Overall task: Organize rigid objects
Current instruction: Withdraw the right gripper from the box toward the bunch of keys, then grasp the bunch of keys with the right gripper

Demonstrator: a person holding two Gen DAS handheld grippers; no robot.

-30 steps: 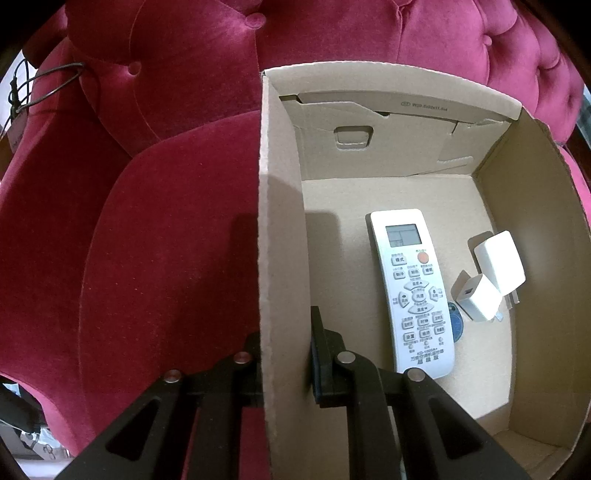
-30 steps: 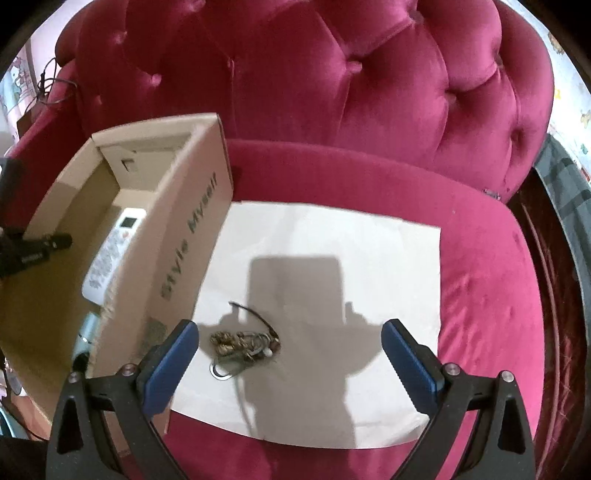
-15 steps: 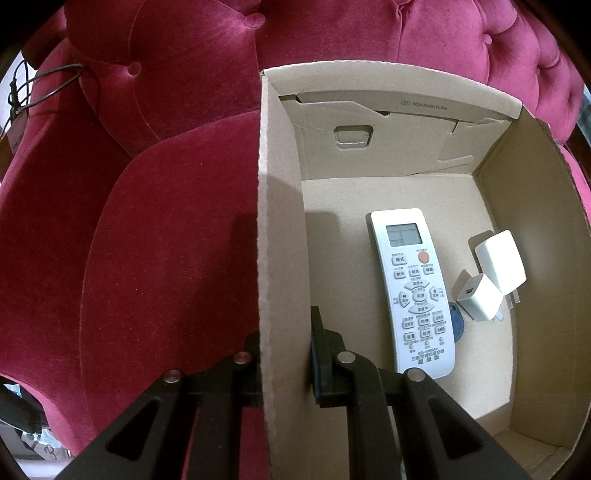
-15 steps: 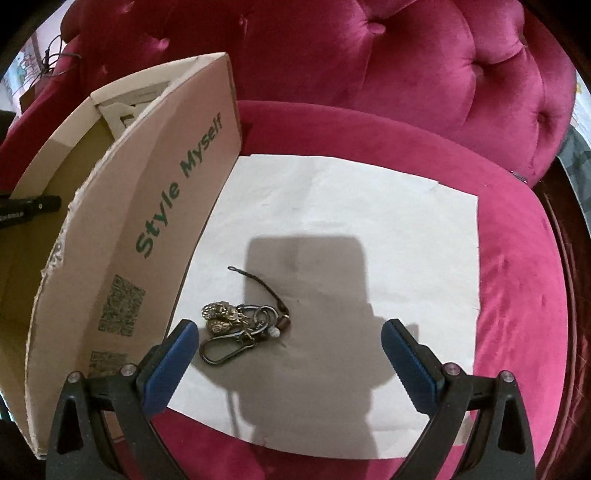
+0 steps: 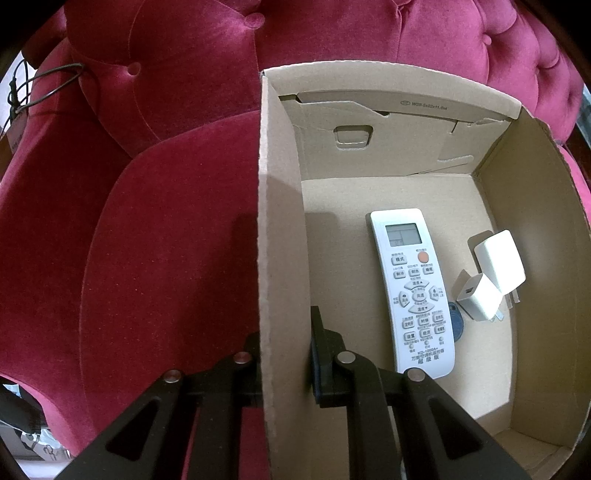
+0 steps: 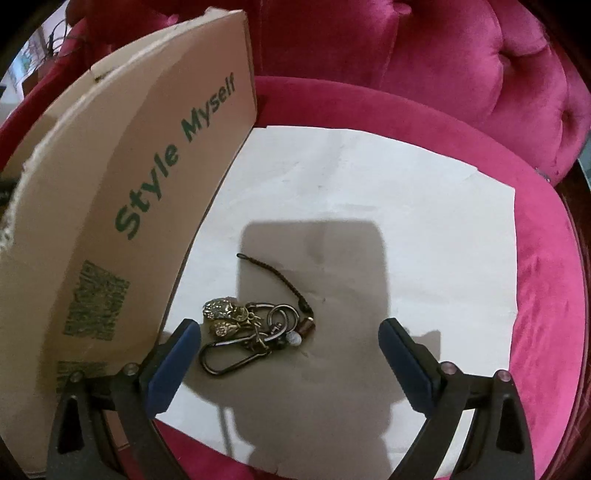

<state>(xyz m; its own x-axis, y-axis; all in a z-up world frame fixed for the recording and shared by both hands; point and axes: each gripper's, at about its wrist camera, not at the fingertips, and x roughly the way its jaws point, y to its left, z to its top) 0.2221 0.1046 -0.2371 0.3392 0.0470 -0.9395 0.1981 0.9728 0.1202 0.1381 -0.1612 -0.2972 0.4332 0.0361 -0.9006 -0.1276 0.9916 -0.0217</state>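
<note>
My left gripper (image 5: pixel 284 354) is shut on the left wall of an open cardboard box (image 5: pixel 280 206), one finger inside and one outside. In the box lie a white remote control (image 5: pixel 412 291), two white charger plugs (image 5: pixel 491 277) and a blue tag (image 5: pixel 455 321). In the right wrist view the box's outer wall (image 6: pixel 122 221) reads "Style Myself". A bunch of keys with a carabiner and cord (image 6: pixel 251 332) lies on white paper (image 6: pixel 369 192). My right gripper (image 6: pixel 290 345) is open, low over the paper, with the keys between its blue pads (image 6: pixel 173 365).
Everything rests on a red velvet tufted sofa seat (image 6: pixel 546 295); its backrest (image 5: pixel 332 33) rises behind the box. A dark wire (image 5: pixel 48 81) hangs over the sofa's left arm. The seat's right edge drops off beyond the paper.
My right gripper has moved forward and down toward the keys, which now lie between its pads. The left gripper and the box have stayed still.
</note>
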